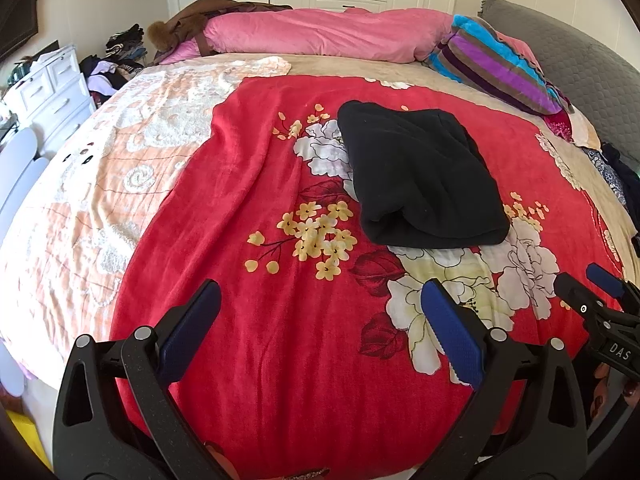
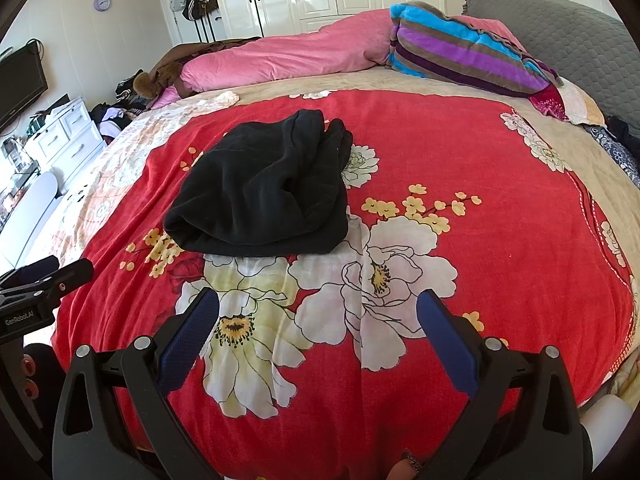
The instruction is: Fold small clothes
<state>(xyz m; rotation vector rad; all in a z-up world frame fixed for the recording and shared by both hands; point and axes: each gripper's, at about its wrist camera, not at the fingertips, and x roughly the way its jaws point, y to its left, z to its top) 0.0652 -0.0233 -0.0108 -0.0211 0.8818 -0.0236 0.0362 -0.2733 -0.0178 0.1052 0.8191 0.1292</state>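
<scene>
1. A folded black garment (image 1: 420, 176) lies on the red floral blanket (image 1: 248, 200) that covers the bed, about midway between the near edge and the far edge, clear of both grippers.
2. The left gripper (image 1: 320, 312) hangs over the near edge of the bed, jaws spread wide and grasping nothing; red blanket shows between its blue pads (image 1: 452, 336).
3. The right gripper (image 2: 318, 314) is likewise released, jaws wide apart over the white flowers printed near the bed's near edge.
4. Along the far edge lies a pink quilt (image 2: 288, 56), with a striped blanket (image 2: 464, 52) towards the far right corner.
5. A peach patterned cover (image 1: 100, 168) runs along the bed's left edge.
</scene>
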